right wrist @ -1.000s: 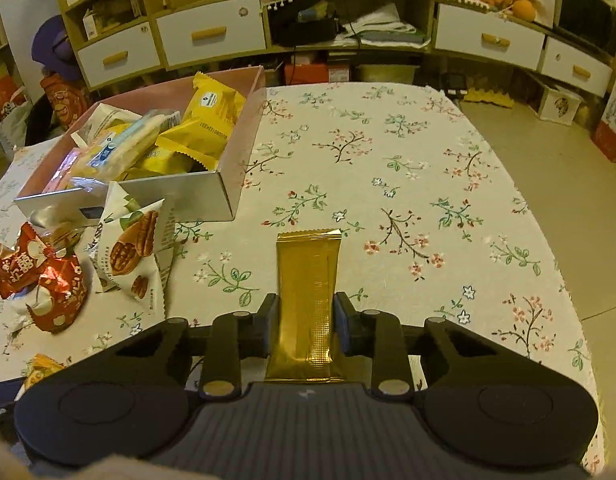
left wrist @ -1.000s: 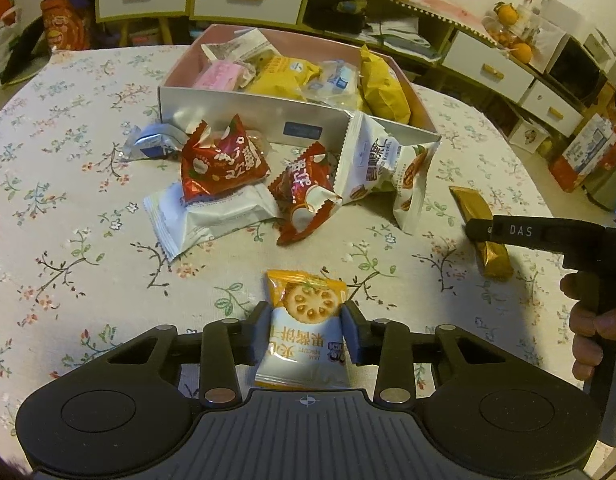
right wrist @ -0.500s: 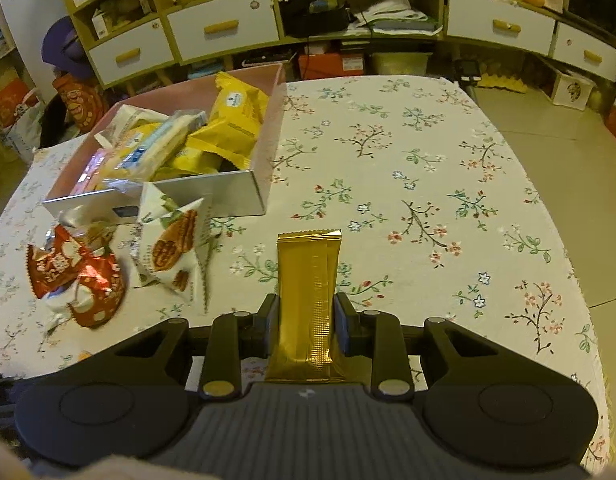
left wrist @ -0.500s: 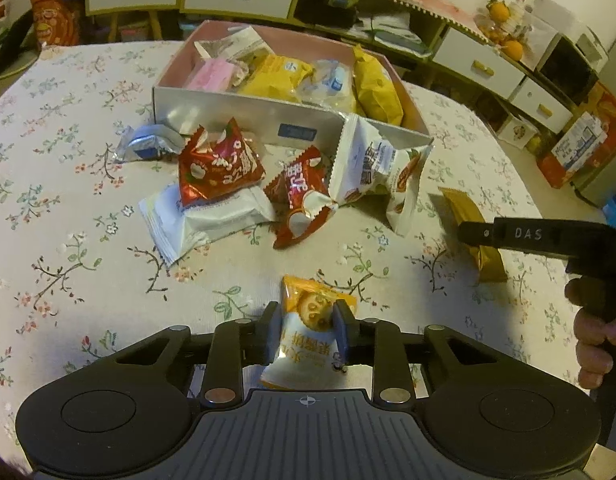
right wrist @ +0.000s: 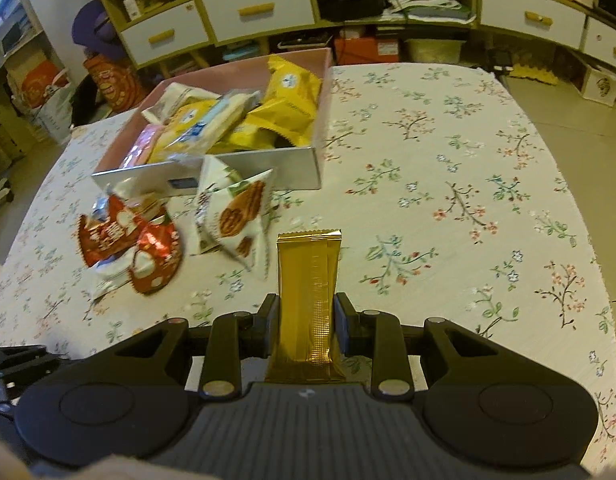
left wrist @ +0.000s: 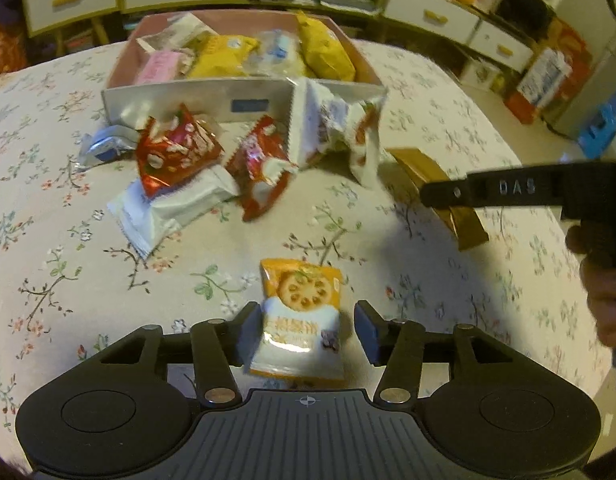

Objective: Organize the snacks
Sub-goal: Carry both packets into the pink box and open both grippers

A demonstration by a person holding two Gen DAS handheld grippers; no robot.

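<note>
The left hand-held gripper (left wrist: 306,330) has just been opening; the orange cracker packet (left wrist: 300,320) lies between its jaws on the worktop (left wrist: 48,240), low in the frame, not pressed. It may be missed. The right hand-held gripper (right wrist: 306,320) clamps the gold bar (right wrist: 308,300). Loose packets (right wrist: 232,216) crowd the snack box (right wrist: 244,168) front, upper left.

The letters "DAS" stand in raised relief on the black arm of the right gripper (left wrist: 440,196).

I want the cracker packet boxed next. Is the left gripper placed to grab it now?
Probably yes: the cracker packet lies between the open left gripper, whose jaws have just been opening; nothing blocks it.
</note>
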